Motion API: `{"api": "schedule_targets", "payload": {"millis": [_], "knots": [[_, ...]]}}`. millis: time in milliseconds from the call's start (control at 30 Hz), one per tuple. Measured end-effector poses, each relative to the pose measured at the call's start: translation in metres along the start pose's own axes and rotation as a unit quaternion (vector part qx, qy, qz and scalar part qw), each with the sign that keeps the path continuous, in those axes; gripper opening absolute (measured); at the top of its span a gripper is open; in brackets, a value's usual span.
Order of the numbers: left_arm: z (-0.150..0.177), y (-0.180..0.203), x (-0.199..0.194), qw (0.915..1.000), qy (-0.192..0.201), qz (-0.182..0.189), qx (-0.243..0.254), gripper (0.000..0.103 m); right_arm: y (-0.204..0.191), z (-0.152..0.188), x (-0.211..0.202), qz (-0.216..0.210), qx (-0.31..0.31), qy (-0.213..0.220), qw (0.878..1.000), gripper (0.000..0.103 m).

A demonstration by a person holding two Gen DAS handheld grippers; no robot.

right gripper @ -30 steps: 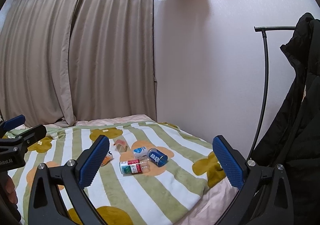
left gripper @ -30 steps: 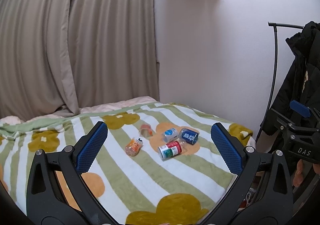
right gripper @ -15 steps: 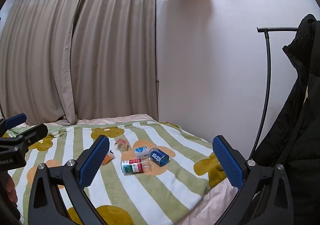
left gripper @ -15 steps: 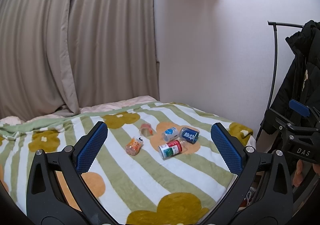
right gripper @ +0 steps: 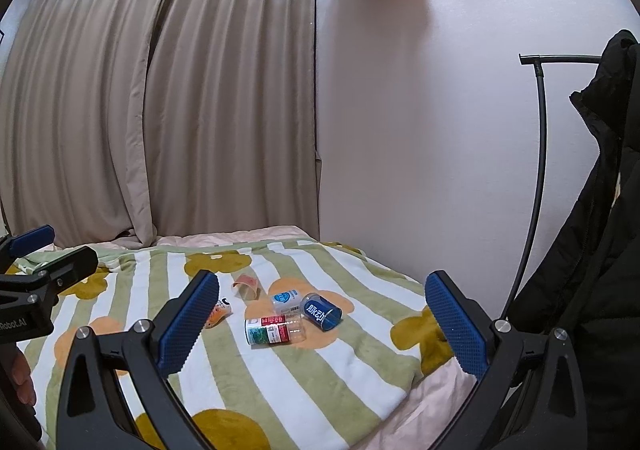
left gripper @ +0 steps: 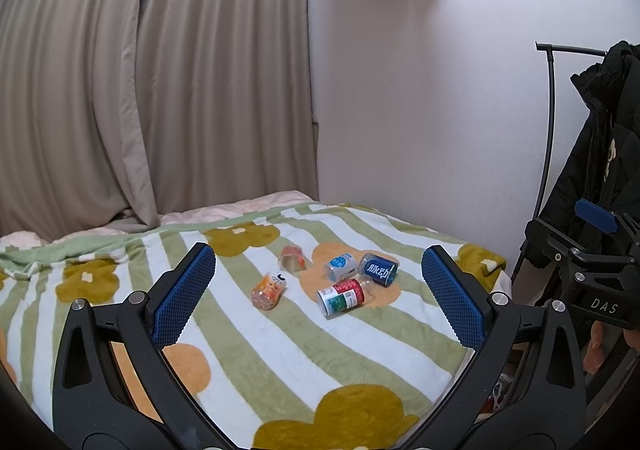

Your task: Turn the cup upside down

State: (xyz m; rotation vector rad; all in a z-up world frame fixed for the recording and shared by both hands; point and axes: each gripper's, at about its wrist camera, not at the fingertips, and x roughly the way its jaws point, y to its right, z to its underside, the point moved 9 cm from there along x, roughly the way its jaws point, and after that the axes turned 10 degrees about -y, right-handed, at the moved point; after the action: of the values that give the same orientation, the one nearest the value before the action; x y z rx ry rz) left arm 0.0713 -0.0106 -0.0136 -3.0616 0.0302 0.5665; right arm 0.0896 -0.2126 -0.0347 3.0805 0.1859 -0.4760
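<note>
**K:** On the bed, mid-blanket (left gripper: 280, 354) — five small cups lying on their sides in a loose cluster. Dark blue cup (left gripper: 378, 269) with white lettering, blue-and-white cup (left gripper: 340, 266) touching it, red-green labelled cup (left gripper: 344, 296) just in front, orange printed cup (left gripper: 270, 290) off to the left, peach cup (left gripper: 293, 257) behind. None upright, none inverted.

**R:** Gripper state?

**K:** Left hand-held gripper (left gripper: 319, 298) spread wide, empty, hanging well short of the cluster. Right hand-held gripper (right gripper: 322, 324) same — wide, nothing held. Looks like a pre-approach pose: both framing the cups, not committed to one.

**R:** Which cup is the target?

**K:** Can't tell. My guess is the red-green one; it's nearest both grippers and has free flanks.

**R:** Obstructions?

**K:** Blue pair touch each other, so a jaw won't fit between them. Soft blanket means an inverted cup may sit tilted. Black coat (right gripper: 600, 250) on the rack (right gripper: 540, 169) crowds the right side; curtain (left gripper: 140, 89) and wall are well behind, no issue.
</note>
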Motion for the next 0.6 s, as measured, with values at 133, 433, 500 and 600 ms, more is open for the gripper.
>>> {"api": "schedule_targets", "payload": {"millis": [133,433,500,600], "knots": [[0.0003,0.0001,-0.0005,1.0000,-0.001,0.000,0.001,0.103,-0.0016,0.0003,0.0008,-0.002,0.000,-0.002,1.000,0.103],[0.0041,-0.0023,0.0014,1.0000,-0.004,0.001,0.000,0.103,-0.0074,-0.0015,-0.0012,-0.008,-0.007,-0.002,1.000,0.103],[0.0045,-0.0022,0.0016,1.0000,-0.004,0.001,0.000,0.103,-0.0066,-0.0016,-0.0015,-0.009,-0.006,-0.003,1.000,0.103],[0.0055,-0.0029,0.0051,1.0000,-0.007,0.001,0.000,0.103,-0.0073,-0.0015,-0.0003,-0.009,-0.006,-0.005,1.000,0.103]]}}
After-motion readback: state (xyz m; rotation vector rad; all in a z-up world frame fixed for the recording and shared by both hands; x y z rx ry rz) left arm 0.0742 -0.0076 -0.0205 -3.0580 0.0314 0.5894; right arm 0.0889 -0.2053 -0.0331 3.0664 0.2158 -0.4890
